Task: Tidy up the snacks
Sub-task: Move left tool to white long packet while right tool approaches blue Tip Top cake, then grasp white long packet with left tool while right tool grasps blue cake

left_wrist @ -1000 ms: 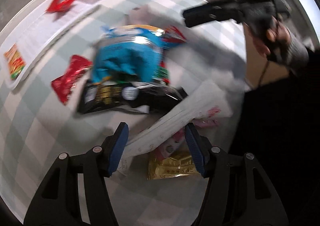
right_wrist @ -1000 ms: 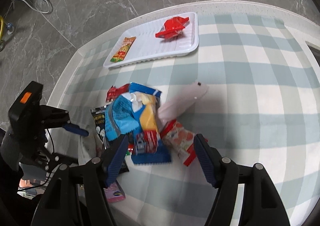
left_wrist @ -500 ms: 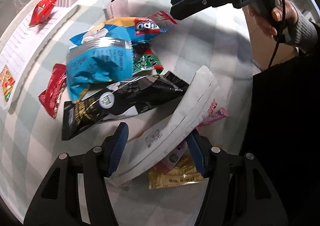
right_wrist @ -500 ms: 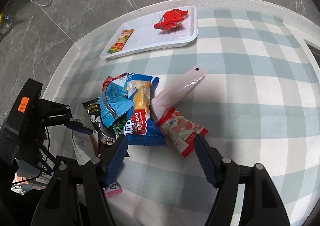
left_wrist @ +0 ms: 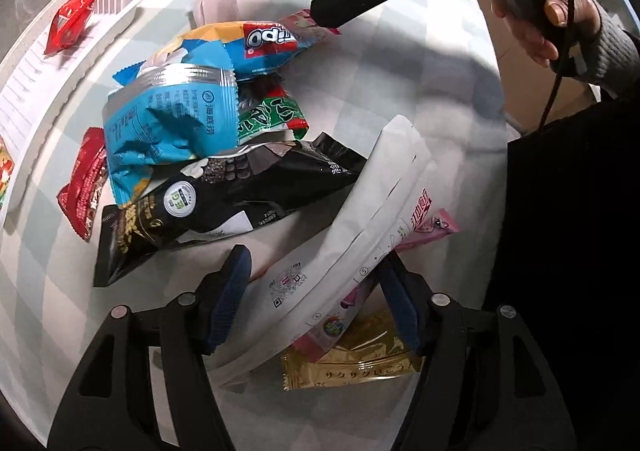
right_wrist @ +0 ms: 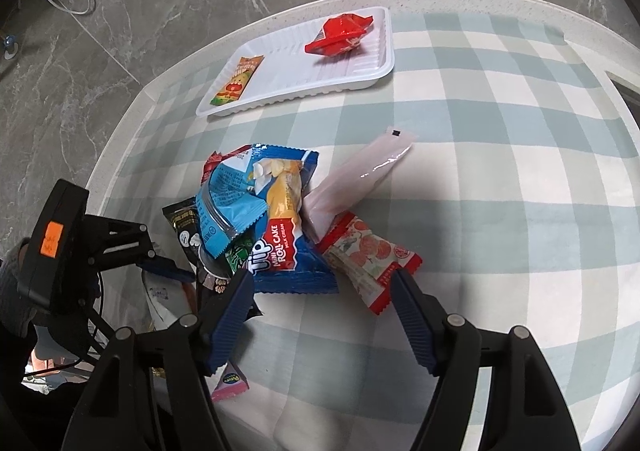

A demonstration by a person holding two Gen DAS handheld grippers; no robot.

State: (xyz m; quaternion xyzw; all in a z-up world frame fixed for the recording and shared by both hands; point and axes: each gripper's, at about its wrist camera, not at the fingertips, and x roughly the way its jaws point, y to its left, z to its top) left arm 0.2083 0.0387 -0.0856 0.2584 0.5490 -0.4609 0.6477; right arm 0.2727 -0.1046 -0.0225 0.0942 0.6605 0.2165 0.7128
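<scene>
Left wrist view alone shows the gold packet (left_wrist: 352, 363) under the white pouch (left_wrist: 352, 251) (between the left gripper's (left_wrist: 314, 301) just-widened, parted jaws); the right gripper (right_wrist: 324, 315) hangs apart, empty.

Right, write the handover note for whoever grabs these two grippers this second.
Left gripper: fingers open and just widening, straddling the long white packet, not pinching it yet.
Right gripper: open, empty, over the near edge of the snack pile, by the blue roll cake bag and the orange-print packet.
Done: white tray holds a red packet and a small orange bar.
Left: the rest of the pile on the checked cloth, including the black bag and pale pink stick.
</scene>
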